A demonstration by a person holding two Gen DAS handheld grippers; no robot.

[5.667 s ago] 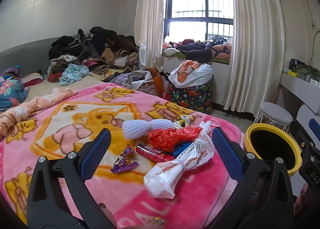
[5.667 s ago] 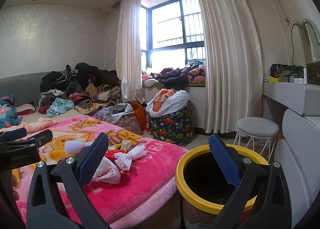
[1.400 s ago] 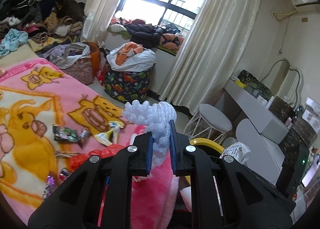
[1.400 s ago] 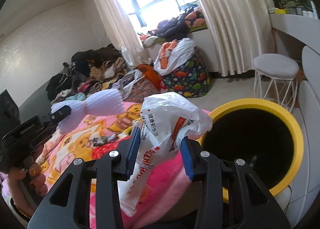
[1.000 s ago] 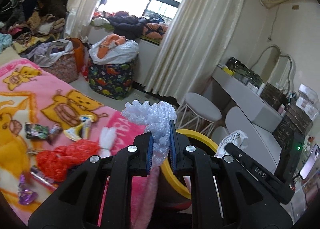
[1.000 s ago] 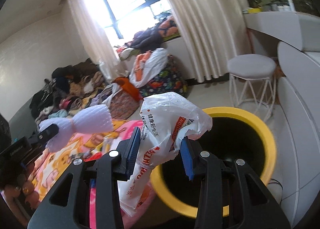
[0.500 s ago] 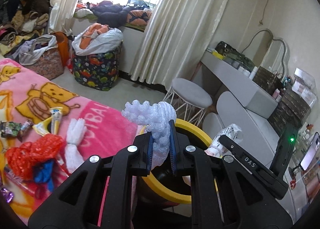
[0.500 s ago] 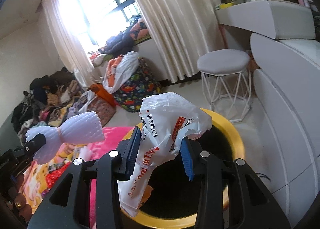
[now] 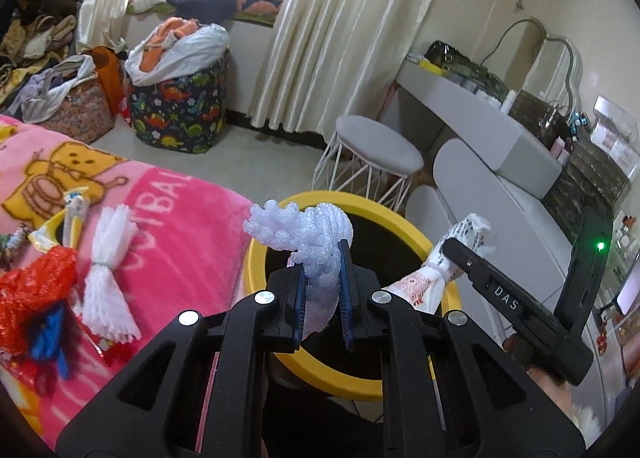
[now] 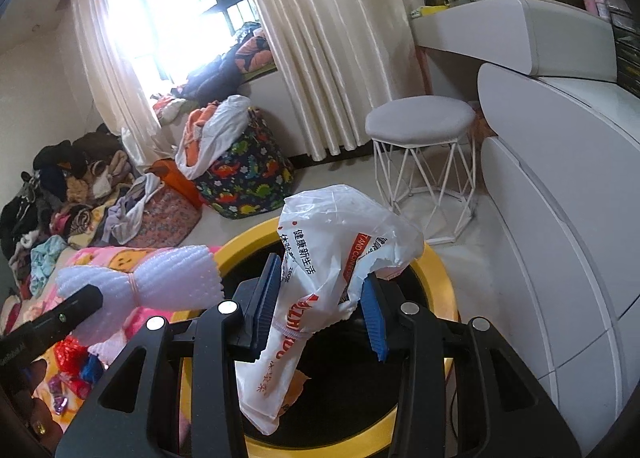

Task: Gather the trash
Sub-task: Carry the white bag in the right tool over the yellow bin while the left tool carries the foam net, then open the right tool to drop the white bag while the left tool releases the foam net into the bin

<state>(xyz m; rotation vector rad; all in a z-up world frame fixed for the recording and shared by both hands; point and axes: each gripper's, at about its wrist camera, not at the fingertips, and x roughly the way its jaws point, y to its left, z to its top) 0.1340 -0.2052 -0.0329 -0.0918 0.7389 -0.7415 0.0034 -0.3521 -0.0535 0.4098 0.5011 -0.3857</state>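
i have the left gripper (image 9: 322,298) over the near left part of the bin (image 9: 256,254), clamped on the foam net (image 9: 316,242). to its right my right gripper (image 10: 320,298) holds the plastic bag (image 10: 340,250) above the bin's opening. the bin stands just right of the bed (image 9: 168,198), touching or nearly touching its edge. on the bed, left of the bin, lie another foam net (image 9: 106,278) and wrappers (image 9: 32,290). the stool (image 9: 378,146) is beyond the bin, the dresser (image 9: 480,118) far right, the laundry basket (image 9: 180,114) far left.
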